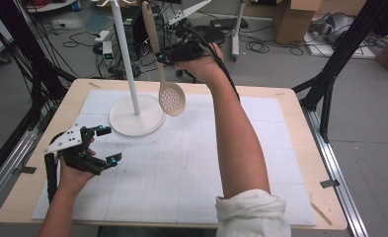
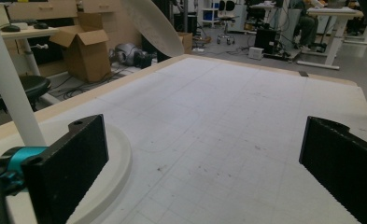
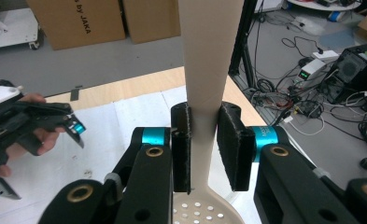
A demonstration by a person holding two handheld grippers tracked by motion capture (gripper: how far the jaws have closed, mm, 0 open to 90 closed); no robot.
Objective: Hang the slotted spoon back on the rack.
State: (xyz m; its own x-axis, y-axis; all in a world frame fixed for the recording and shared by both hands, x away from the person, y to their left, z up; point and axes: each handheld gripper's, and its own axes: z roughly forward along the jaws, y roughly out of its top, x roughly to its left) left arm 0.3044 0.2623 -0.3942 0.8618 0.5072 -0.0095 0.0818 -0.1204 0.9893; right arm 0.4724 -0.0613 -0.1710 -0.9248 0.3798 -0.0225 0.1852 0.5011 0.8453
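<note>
A beige slotted spoon (image 1: 171, 98) hangs above the table, its perforated bowl down and its handle (image 3: 208, 56) rising steeply. My right gripper (image 1: 161, 57) is shut on that handle, high over the table's far side; both jaws press the handle in the right gripper view (image 3: 204, 147). The spoon's bowl (image 2: 153, 25) also shows at the top of the left gripper view. A white stand with a round base (image 1: 136, 121) and a tall pole (image 1: 126, 54) is just left of the spoon. My left gripper (image 1: 107, 145) rests low at the table's left, open and holding nothing (image 2: 200, 163).
A white gridded mat (image 1: 181, 163) covers most of the wooden table (image 1: 300, 148). The stand's base (image 2: 111, 182) lies close to my left gripper's jaw. Cardboard boxes (image 1: 292, 19), cables and black frame legs (image 1: 329, 79) surround the table on the floor.
</note>
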